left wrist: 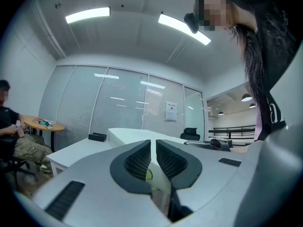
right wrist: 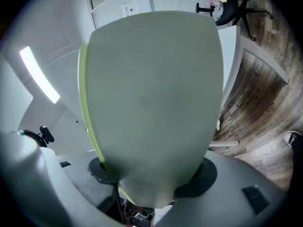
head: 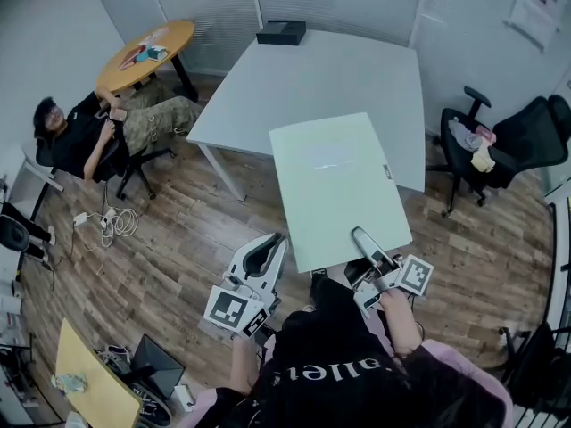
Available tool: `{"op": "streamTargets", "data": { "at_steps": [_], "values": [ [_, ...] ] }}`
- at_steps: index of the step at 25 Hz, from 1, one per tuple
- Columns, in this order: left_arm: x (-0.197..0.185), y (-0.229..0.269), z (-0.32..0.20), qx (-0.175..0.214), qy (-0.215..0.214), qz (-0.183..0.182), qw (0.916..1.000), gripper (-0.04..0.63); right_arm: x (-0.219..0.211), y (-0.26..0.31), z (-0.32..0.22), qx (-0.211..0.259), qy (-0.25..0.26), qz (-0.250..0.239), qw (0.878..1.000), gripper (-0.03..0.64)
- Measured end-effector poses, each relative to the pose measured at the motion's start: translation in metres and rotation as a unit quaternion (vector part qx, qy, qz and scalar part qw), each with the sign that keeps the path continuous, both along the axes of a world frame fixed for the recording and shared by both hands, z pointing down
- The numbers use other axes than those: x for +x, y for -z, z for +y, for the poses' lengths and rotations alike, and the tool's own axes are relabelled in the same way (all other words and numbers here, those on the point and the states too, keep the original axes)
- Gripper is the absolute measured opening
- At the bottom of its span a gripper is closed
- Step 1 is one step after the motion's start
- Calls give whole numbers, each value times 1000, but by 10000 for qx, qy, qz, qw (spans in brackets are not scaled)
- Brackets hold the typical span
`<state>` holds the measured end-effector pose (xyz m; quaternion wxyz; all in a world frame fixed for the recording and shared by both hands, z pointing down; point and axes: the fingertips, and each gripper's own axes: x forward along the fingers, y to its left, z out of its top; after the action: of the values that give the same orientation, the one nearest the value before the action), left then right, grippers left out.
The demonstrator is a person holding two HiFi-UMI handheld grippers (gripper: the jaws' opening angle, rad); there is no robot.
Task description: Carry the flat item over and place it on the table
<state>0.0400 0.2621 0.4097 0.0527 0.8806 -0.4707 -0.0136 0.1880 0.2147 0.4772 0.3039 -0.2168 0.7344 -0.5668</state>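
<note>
A large, flat, pale green board (head: 337, 184) is held level above the wooden floor, its far end over the near corner of the white table (head: 357, 69). My right gripper (head: 364, 242) is shut on the board's near edge. In the right gripper view the board (right wrist: 151, 89) fills most of the picture, with the jaws clamped on its bottom end, one on each face. My left gripper (head: 265, 255) hangs left of the board, shut and holding nothing. In the left gripper view its pads (left wrist: 137, 162) meet with nothing between them.
A black box (head: 281, 32) lies at the table's far edge. A person (head: 89, 132) sits at the left by a round wooden table (head: 147, 52). Two black office chairs (head: 500, 145) stand at the right. Cables (head: 111, 221) lie on the floor.
</note>
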Motion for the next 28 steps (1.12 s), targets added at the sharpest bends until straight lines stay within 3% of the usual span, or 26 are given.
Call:
{"op": "streamTargets", "data": {
  "at_steps": [10,19,28],
  "values": [
    [-33,-12,-57,-106,238,-20,9997,51,-28,-16,-71,-134,160,89,9997,301],
    [-65,-1,-165,-43,385,-70,9992,51,-53,-22,-187,-142,211,152,9996,301],
    [-59,-5,-256,-153,316,-297,9989,51,-52,-36,-268,-325,274,233,9988,301]
  ]
}}
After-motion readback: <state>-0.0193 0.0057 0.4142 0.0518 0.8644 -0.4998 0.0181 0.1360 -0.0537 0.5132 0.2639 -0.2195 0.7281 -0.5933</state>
